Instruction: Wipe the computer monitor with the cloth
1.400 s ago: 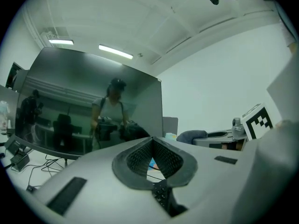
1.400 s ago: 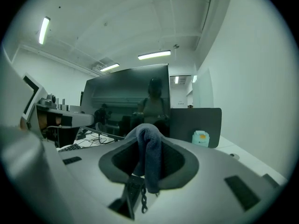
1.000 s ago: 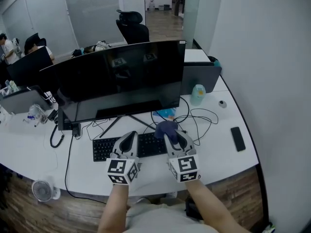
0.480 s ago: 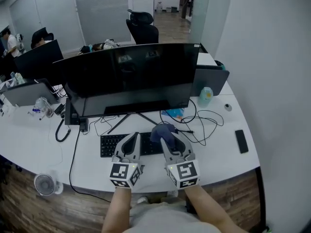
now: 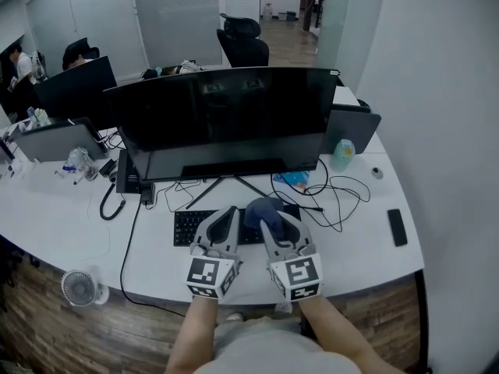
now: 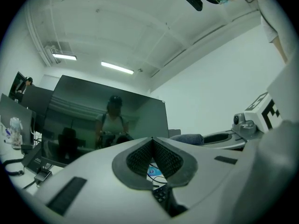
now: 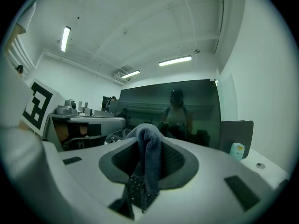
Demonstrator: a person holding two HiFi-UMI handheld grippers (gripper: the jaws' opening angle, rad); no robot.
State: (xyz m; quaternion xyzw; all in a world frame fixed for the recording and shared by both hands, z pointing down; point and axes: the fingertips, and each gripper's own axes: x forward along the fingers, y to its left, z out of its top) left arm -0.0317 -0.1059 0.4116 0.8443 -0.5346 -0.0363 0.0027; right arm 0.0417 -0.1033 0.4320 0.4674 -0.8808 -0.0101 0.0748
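Note:
A wide black computer monitor [image 5: 226, 119] stands switched off at the back of the white desk [image 5: 70, 224]; it fills the middle of both gripper views [image 6: 107, 120] [image 7: 173, 111]. My right gripper [image 5: 269, 218] is shut on a dark blue cloth [image 5: 263, 209], which bunches above its tips and hangs between the jaws in the right gripper view [image 7: 149, 160]. My left gripper [image 5: 228, 218] is beside it, shut and empty [image 6: 153, 141]. Both hover over the black keyboard [image 5: 191, 226], a short way in front of the screen.
Cables [image 5: 327, 197] and a blue packet [image 5: 295, 179] lie under the monitor's right end. A light green bottle [image 5: 341, 154], a phone [image 5: 397, 227], a laptop [image 5: 355, 127], a second monitor [image 5: 74, 88] at left, and a small fan [image 5: 82, 288] on the floor.
The view has shifted so the monitor and desk sit further right and lower. Both grippers stay over the keyboard, side by side, the cloth still held in the right one.

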